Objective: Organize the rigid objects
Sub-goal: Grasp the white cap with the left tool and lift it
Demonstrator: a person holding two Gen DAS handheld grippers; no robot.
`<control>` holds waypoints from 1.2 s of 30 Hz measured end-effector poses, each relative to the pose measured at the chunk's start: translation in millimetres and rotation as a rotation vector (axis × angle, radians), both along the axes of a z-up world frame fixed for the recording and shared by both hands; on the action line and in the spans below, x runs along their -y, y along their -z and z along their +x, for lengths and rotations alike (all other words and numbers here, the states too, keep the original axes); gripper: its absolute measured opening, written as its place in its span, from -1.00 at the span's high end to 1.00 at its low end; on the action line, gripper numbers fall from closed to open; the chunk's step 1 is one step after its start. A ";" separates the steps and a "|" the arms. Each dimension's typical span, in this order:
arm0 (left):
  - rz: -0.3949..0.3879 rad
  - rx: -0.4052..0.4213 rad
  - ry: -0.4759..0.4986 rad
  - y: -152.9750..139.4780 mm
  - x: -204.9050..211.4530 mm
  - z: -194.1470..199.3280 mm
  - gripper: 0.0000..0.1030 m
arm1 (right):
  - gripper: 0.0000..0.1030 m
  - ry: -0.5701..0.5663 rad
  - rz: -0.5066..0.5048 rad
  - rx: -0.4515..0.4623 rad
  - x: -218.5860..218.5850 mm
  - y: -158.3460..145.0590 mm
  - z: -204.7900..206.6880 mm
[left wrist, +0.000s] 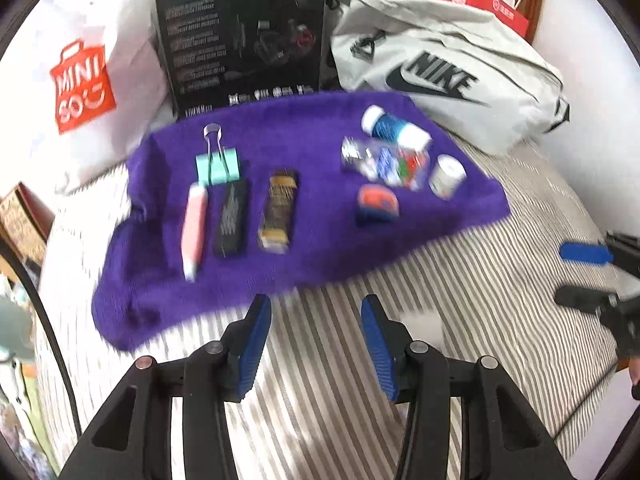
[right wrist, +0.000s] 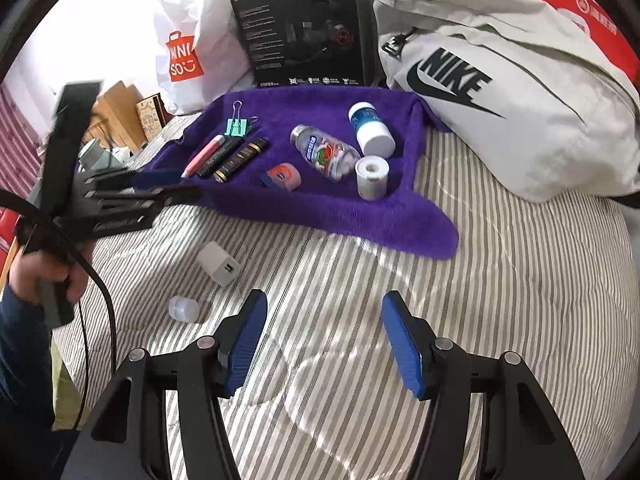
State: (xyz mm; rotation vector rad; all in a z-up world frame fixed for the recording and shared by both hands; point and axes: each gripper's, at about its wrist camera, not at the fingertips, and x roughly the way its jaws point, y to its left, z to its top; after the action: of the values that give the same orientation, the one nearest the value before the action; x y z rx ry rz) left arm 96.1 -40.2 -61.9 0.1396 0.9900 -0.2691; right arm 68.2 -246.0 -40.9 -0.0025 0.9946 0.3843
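Observation:
A purple towel [left wrist: 320, 248] [right wrist: 320, 208] lies on the striped bedcover. On its left lie a teal binder clip [left wrist: 218, 166] [right wrist: 238, 126], a pink tube [left wrist: 195, 228] [right wrist: 204, 154], a black tube [left wrist: 231, 220] and a gold-black tube [left wrist: 278, 208]. To the right are a clear bottle [right wrist: 326, 152], a white-blue jar [right wrist: 370, 128], a white roll [right wrist: 372, 176] and an orange-blue item [right wrist: 282, 176]. A white charger [right wrist: 219, 266] and a clear cap [right wrist: 184, 309] lie off the towel. My left gripper [left wrist: 315, 304] [right wrist: 176, 186] is open and empty at the towel's near edge. My right gripper [right wrist: 325, 300] [left wrist: 576, 276] is open and empty over the bedcover.
Behind the towel stand a black Hecate box [right wrist: 300, 24], a white Miniso bag [right wrist: 188, 52] and a grey Nike bag [right wrist: 500, 92], with a red box [right wrist: 592, 12] at the back right. A hand [right wrist: 36, 276] holds the left gripper; a black cable hangs by it.

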 end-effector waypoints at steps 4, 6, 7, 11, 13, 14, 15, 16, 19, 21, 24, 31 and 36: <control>-0.053 -0.039 -0.022 10.3 2.5 -25.1 0.12 | -0.22 0.019 -0.009 -0.007 1.4 3.0 -7.0; -0.086 -0.055 -0.030 13.0 3.6 -34.9 0.12 | -0.23 0.026 -0.011 -0.012 1.4 4.1 -9.5; -0.098 -0.062 -0.038 14.4 4.2 -39.2 0.12 | -0.23 0.027 -0.015 -0.016 0.9 4.5 -11.2; -0.131 -0.084 -0.050 20.7 13.0 -50.2 0.12 | -0.25 0.009 -0.035 -0.016 -4.5 4.3 -18.1; -0.136 -0.089 -0.042 24.1 17.4 -52.6 0.10 | -0.26 -0.002 -0.038 -0.017 -7.9 4.6 -21.3; -0.143 -0.090 -0.041 24.8 18.5 -52.7 0.10 | -0.26 -0.006 -0.038 -0.018 -8.6 5.1 -22.9; -0.146 -0.091 -0.041 25.9 20.2 -52.7 0.10 | -0.26 -0.009 -0.041 -0.019 -9.5 5.6 -24.1; -0.146 -0.093 -0.034 26.4 21.9 -52.6 0.10 | -0.27 -0.013 -0.044 -0.020 -10.2 6.3 -25.2; -0.139 -0.097 -0.015 29.0 25.0 -54.2 0.10 | -0.27 -0.013 -0.050 -0.031 -9.3 11.2 -27.9; -0.116 -0.095 -0.001 31.4 26.1 -55.7 0.10 | -0.27 -0.008 -0.050 -0.040 -6.4 14.5 -29.9; -0.098 -0.084 0.013 34.1 25.2 -57.9 0.14 | -0.27 0.003 -0.052 -0.048 -1.5 19.0 -32.1; -0.084 -0.058 0.057 33.0 28.3 -63.9 0.47 | -0.27 0.034 -0.048 -0.067 11.0 27.5 -31.8; -0.079 -0.047 0.095 34.5 29.2 -68.2 0.56 | -0.27 0.049 -0.050 -0.080 17.9 32.9 -31.6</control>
State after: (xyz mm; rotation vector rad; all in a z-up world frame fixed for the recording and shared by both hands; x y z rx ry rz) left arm 27.9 -69.4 -96.4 0.1089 1.0195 -0.3999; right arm 36.7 -263.9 -73.8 -0.0080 1.0807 0.3166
